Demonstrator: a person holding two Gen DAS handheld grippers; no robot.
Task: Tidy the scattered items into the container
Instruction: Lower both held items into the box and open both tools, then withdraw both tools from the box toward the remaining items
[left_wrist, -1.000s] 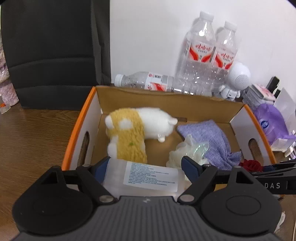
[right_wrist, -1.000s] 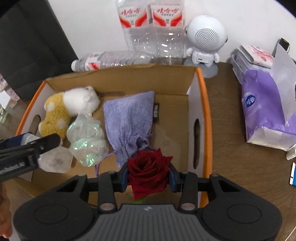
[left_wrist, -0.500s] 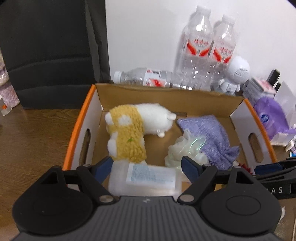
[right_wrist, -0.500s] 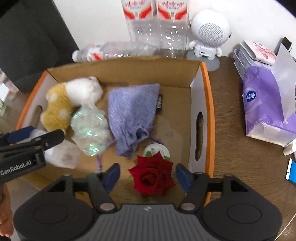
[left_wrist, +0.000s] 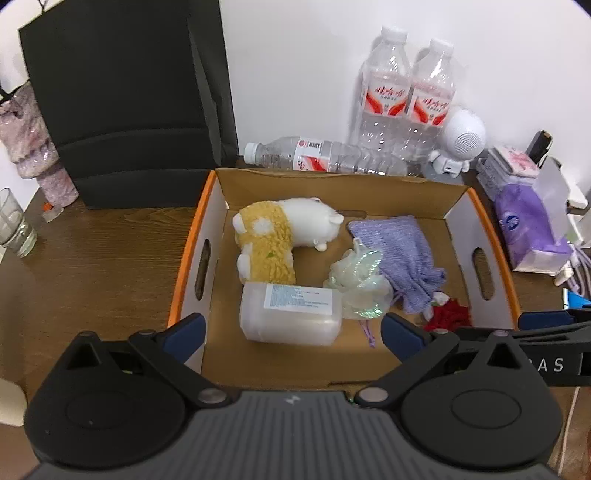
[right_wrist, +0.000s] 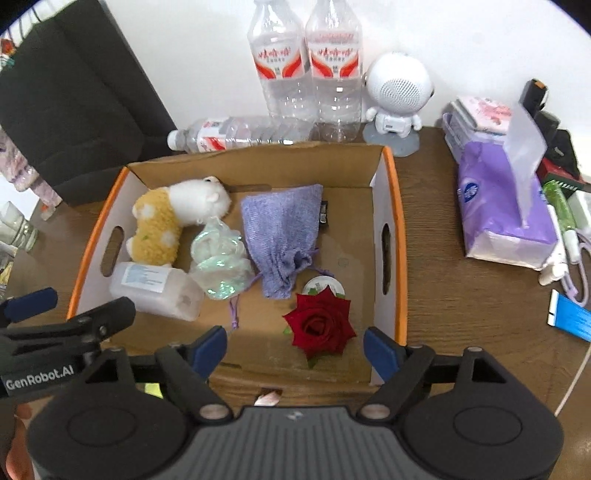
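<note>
We're looking down into the orange-rimmed cardboard box (right_wrist: 389, 206), and the scattered things lie on its brown floor. At the near edge lies the red fabric rose (right_wrist: 319, 326), face up, free of any grip, with a small round white-and-green lid (right_wrist: 325, 286) just behind it. Beside that, the lilac knitted drawstring pouch (right_wrist: 282, 232) lies flat, its gathered mouth toward us. Touching its left side is the iridescent clear plastic bundle (right_wrist: 219, 264), and left again the frosted translucent plastic bottle with a white label (right_wrist: 155, 284) lies on its side, just in front of the yellow-and-white plush toy (right_wrist: 173, 218).

Our right gripper (right_wrist: 295, 350) hangs over the box's near wall, jaws spread wide, nothing between them; the rose sits just beyond the gap. Our left gripper (left_wrist: 291, 334) hovers at the near left side, jaws likewise wide apart, with the frosted bottle (left_wrist: 290, 312) lying loose on the floor just ahead of them. From that camera the plush toy (left_wrist: 280, 236) and pouch (left_wrist: 397, 254) lie farther back, the rose (left_wrist: 448, 315) off at the right.

Outside, on the dark wooden table (right_wrist: 461, 295), two upright clear water bottles (right_wrist: 306, 62) stand behind the box with a third (right_wrist: 236, 133) lying down, a white robot-shaped speaker (right_wrist: 399, 92) beside them. A purple tissue pack (right_wrist: 498, 206) sits at the right, a black paper bag (left_wrist: 125, 99) at the left.
</note>
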